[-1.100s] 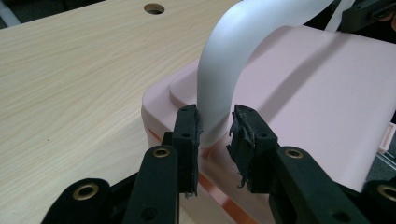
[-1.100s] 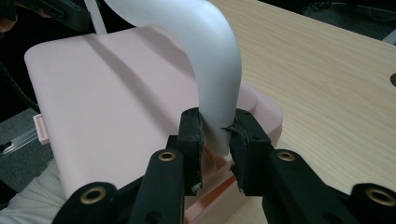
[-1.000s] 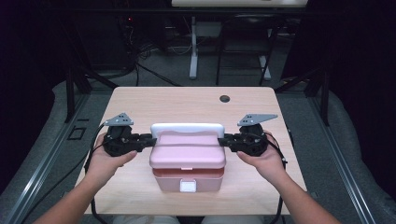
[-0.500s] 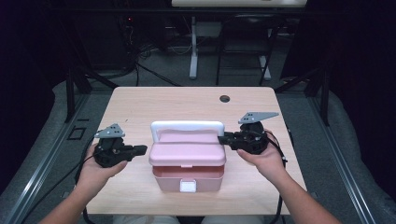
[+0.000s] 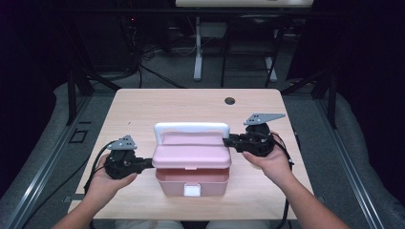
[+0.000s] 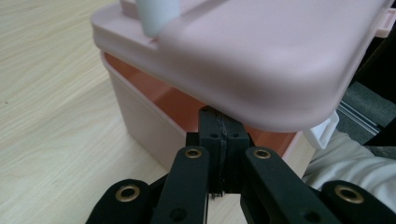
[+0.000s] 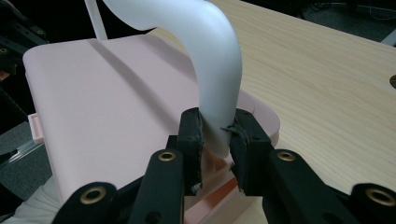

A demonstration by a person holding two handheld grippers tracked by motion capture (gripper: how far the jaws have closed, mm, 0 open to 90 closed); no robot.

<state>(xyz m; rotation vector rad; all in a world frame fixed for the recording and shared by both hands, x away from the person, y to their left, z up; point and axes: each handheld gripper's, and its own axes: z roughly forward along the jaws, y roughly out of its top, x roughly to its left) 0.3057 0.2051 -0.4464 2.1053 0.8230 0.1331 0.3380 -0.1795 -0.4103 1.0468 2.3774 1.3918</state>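
Standing ajar, pink box (image 5: 191, 179) lid (image 5: 192, 155); interior hidden

You're at a light wood table (image 5: 143, 109) with a round cable hole (image 5: 229, 100). Dark room, grey floor (image 5: 57, 138), white desk leg (image 5: 197, 52) and cables (image 5: 157, 71) behind, metal rails (image 5: 33, 186) alongside.

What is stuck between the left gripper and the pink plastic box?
Nothing visible. The left gripper, jaws shut and empty, sits directly under the raised pink lid of the pink plastic box.
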